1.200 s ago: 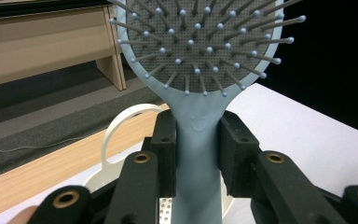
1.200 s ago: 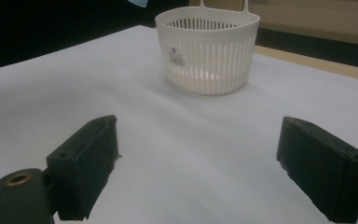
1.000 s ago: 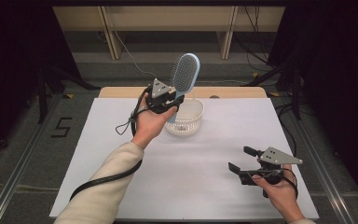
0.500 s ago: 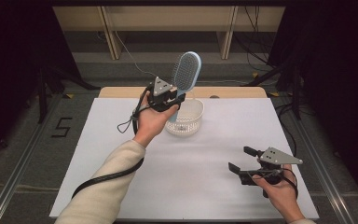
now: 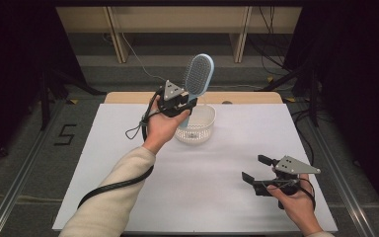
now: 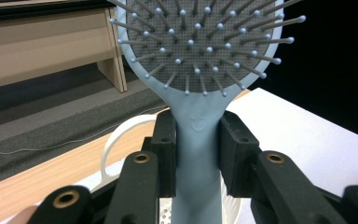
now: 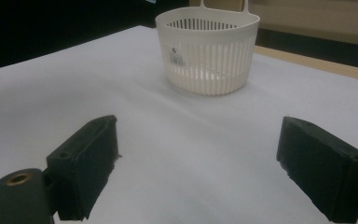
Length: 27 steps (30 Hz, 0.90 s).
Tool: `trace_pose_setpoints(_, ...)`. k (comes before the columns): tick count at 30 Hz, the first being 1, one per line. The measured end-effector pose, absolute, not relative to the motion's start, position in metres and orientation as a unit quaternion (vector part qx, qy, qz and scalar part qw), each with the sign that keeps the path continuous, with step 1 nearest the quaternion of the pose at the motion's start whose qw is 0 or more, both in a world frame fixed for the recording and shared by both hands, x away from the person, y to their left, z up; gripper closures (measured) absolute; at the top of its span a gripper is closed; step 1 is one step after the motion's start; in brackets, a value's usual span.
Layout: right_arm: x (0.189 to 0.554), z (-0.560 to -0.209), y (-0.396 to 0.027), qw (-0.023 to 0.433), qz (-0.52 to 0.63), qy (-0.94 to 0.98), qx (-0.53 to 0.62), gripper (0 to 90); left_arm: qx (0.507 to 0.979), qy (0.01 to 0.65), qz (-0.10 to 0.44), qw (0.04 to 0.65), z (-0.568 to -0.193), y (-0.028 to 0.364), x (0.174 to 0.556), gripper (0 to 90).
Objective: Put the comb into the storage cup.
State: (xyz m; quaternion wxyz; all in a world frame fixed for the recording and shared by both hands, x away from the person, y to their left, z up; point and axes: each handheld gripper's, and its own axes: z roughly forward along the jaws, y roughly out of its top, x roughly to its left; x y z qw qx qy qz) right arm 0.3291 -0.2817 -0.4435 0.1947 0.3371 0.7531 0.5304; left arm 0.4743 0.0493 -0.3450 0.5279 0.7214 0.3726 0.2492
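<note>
Hairbrush (image 5: 198, 76): pale blue paddle brush with a grey bristle pad, held upright in the air just above the near-left rim of the basket; its head rises higher than the basket, bristles facing the person.
Handle: in the left gripper view the hairbrush (image 6: 200, 154) handle runs straight up between the two black jaws, both pads pressed against its sides just below the head.
Left gripper (image 5: 177, 101): jaws closed partway, clamped on the hairbrush handle; it sits at the basket's left rim, the hand wrapped around its body, cable trailing down to the left of the basket.
Basket (image 5: 200, 129): white slotted round basket standing on the surface, directly beneath the hairbrush; in the right gripper view the basket (image 7: 208, 51) shows a small label on its wall.
Right gripper (image 5: 257, 169): jaws wide apart with nothing between them; well apart from the basket, nearer the person and to the basket's right, low over the surface.
Surface (image 5: 212, 182): white sheet on which the basket stands, with a wooden edge showing beyond the basket.
</note>
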Motion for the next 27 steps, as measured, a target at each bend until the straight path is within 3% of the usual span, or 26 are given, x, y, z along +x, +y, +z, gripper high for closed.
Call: trace_pose_setpoints(27, 0.3287, -0.4428, -0.2820, 0.195, 0.530, 0.753, 0.337, 13.2, 0.723, 0.371, 0.251, 0.527, -0.3460, 0.0438, 0.4824, 69.6)
